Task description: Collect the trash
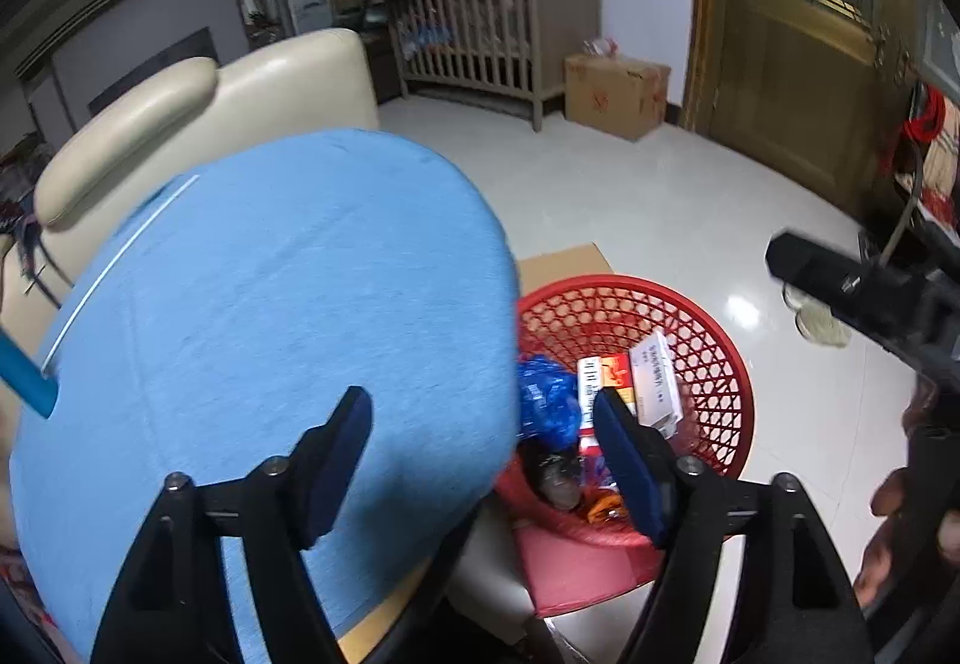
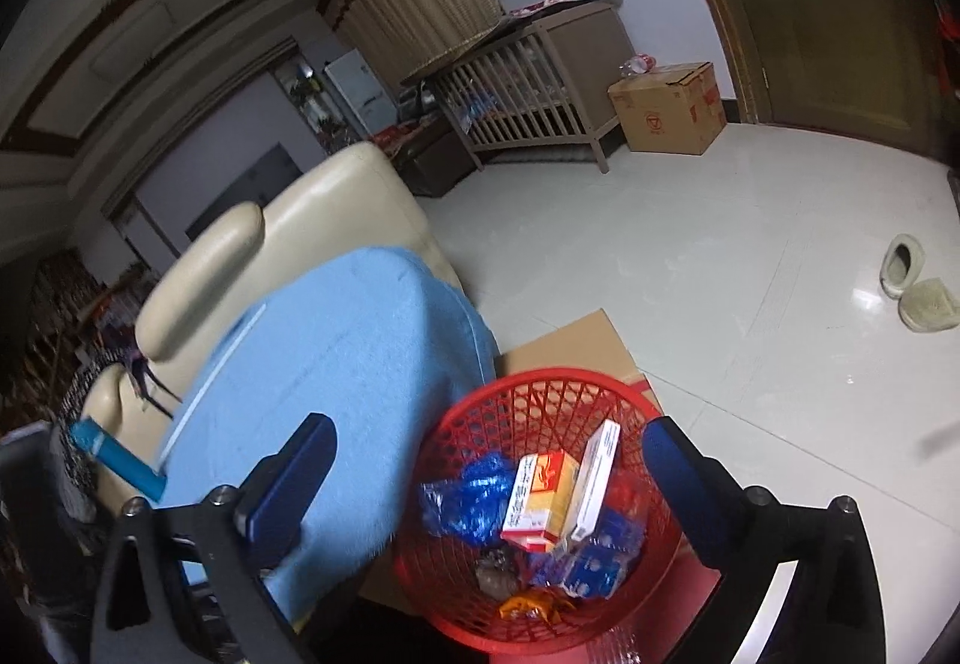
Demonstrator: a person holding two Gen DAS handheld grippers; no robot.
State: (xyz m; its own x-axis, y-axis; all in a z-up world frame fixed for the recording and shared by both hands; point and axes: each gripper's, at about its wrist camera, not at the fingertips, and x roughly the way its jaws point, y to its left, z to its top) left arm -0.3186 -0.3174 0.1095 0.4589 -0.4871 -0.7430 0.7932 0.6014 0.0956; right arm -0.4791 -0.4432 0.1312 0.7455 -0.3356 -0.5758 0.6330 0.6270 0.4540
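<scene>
A red mesh basket (image 1: 708,340) (image 2: 540,394) stands on the floor beside a round table with a blue cloth (image 1: 270,304) (image 2: 336,364). In it lie a blue plastic wrapper (image 1: 546,400) (image 2: 468,496), an orange-and-white box (image 2: 540,496) (image 1: 606,373), a white box (image 1: 657,376) (image 2: 597,478) and other wrappers. My left gripper (image 1: 483,442) is open and empty over the table's right edge. My right gripper (image 2: 489,463) is open and empty above the basket; its body shows in the left wrist view (image 1: 852,286). A blue object (image 2: 117,457) (image 1: 24,370) lies at the table's left edge.
A cream sofa (image 1: 198,106) (image 2: 288,226) stands behind the table. Flat cardboard (image 2: 576,340) lies under the basket. A crib (image 1: 480,34), a cardboard box (image 1: 618,94) (image 2: 669,106) and a wooden door (image 1: 804,58) are at the far wall. Slippers (image 2: 918,286) lie on the white tiled floor.
</scene>
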